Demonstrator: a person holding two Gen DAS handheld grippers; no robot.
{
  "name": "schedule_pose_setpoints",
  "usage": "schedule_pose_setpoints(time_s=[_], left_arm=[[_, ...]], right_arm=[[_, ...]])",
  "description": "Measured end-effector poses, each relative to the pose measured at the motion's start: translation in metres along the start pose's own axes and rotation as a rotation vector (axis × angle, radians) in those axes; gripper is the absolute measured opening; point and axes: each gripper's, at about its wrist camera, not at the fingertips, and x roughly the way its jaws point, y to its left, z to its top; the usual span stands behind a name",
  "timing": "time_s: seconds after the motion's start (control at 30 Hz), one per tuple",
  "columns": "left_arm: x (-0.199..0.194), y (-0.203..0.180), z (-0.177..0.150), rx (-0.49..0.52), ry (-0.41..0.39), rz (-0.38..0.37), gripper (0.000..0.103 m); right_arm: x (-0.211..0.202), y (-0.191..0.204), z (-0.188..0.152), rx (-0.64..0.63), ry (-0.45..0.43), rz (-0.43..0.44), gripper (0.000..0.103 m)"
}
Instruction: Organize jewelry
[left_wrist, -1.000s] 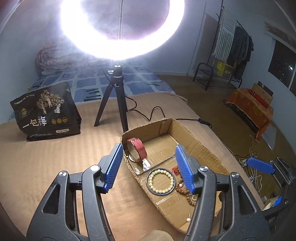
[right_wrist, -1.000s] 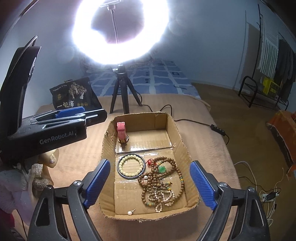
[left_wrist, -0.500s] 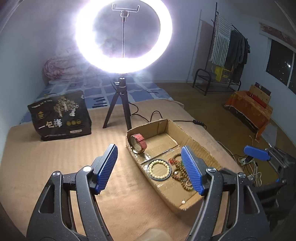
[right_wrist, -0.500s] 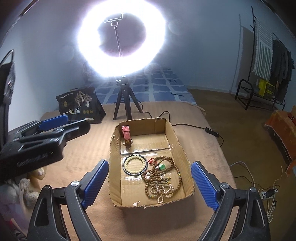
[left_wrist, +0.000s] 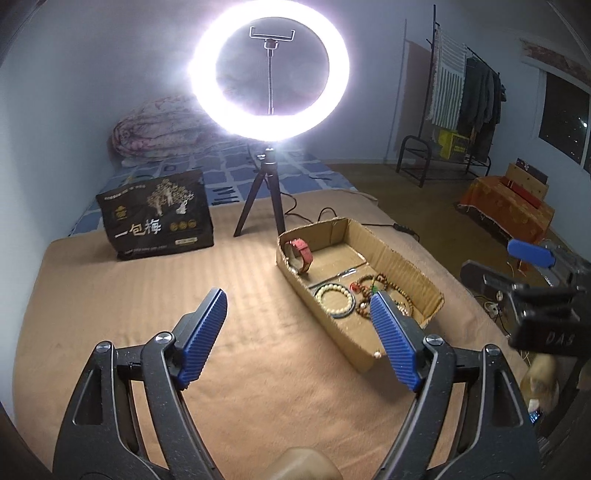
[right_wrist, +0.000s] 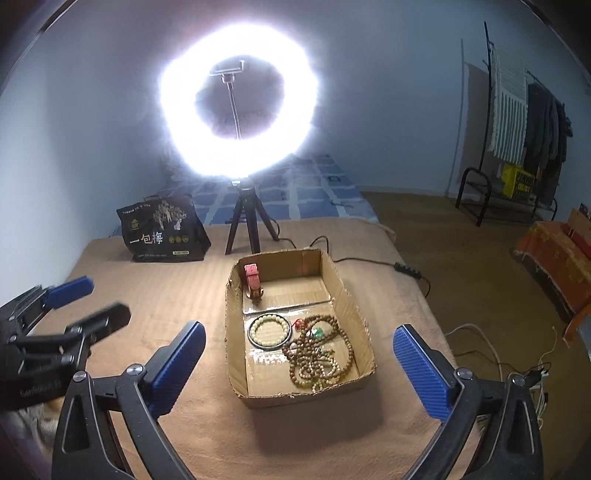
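A shallow cardboard box (right_wrist: 349, 295) (left_wrist: 402, 258) sits on the tan blanket. It holds a red watch strap (right_wrist: 252, 277) (left_wrist: 303, 251) at its far left, a cream bead bracelet (right_wrist: 269, 330) (left_wrist: 333, 299), and a heap of brown bead strings (right_wrist: 319, 350) (left_wrist: 380, 284) with a green stone (right_wrist: 317, 332). My right gripper (right_wrist: 299, 350) is open and empty, above and in front of the box. My left gripper (left_wrist: 299, 321) is open and empty, to the left of the box. Each gripper shows at the edge of the other's view.
A lit ring light on a black tripod (right_wrist: 245, 218) (left_wrist: 264, 206) stands behind the box, its cable (right_wrist: 369, 263) trailing right. A black printed bag (right_wrist: 164, 232) (left_wrist: 159, 218) stands at the back left. The blanket's right edge drops to the floor with cables (right_wrist: 480, 339).
Both grippers have pulled back and up from the box, still open and empty. The box now looks smaller and farther in both views; the left gripper has swung off to its left.
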Motion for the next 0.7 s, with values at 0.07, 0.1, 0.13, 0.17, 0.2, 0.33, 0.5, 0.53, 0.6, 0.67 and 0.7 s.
schedule_pose_setpoints(time_s=[0.07, 0.1, 0.13, 0.17, 0.2, 0.33, 0.5, 0.53, 0.6, 0.67, 0.7], left_arm=[[-0.005, 0.001, -0.003, 0.002, 0.0, 0.002, 0.083], [-0.007, 0.001, -0.004, 0.0, 0.001, 0.006, 0.084], [-0.008, 0.001, -0.004, -0.004, 0.005, 0.011, 0.086], [-0.01, 0.002, -0.004, -0.007, 0.016, 0.013, 0.089], [-0.011, 0.002, -0.004, -0.009, 0.019, 0.015, 0.09], [-0.023, 0.005, -0.001, -0.029, -0.007, 0.033, 0.098], [-0.032, 0.007, -0.002, -0.032, -0.042, 0.053, 0.102], [-0.033, 0.007, -0.002, -0.026, -0.041, 0.057, 0.102], [-0.032, 0.005, -0.003, -0.018, -0.04, 0.064, 0.102], [-0.032, 0.003, -0.003, -0.008, -0.036, 0.071, 0.102], [-0.031, 0.002, -0.003, -0.003, -0.033, 0.075, 0.102]], right_arm=[[-0.002, 0.003, 0.0, -0.005, -0.006, -0.001, 0.103], [-0.003, 0.004, 0.0, -0.007, -0.008, -0.002, 0.103], [-0.003, 0.005, 0.0, -0.008, -0.009, -0.004, 0.103], [-0.004, 0.006, 0.0, -0.008, -0.01, -0.005, 0.103], [-0.004, 0.008, 0.0, -0.008, -0.013, -0.005, 0.103], [-0.007, 0.012, -0.002, -0.014, -0.022, -0.014, 0.103], [-0.007, 0.015, -0.004, -0.022, -0.024, -0.033, 0.103], [-0.006, 0.014, -0.004, -0.02, -0.024, -0.035, 0.103], [-0.005, 0.014, -0.004, -0.014, -0.024, -0.037, 0.103], [-0.005, 0.013, -0.003, -0.009, -0.024, -0.037, 0.103], [-0.005, 0.013, -0.003, -0.007, -0.025, -0.037, 0.103]])
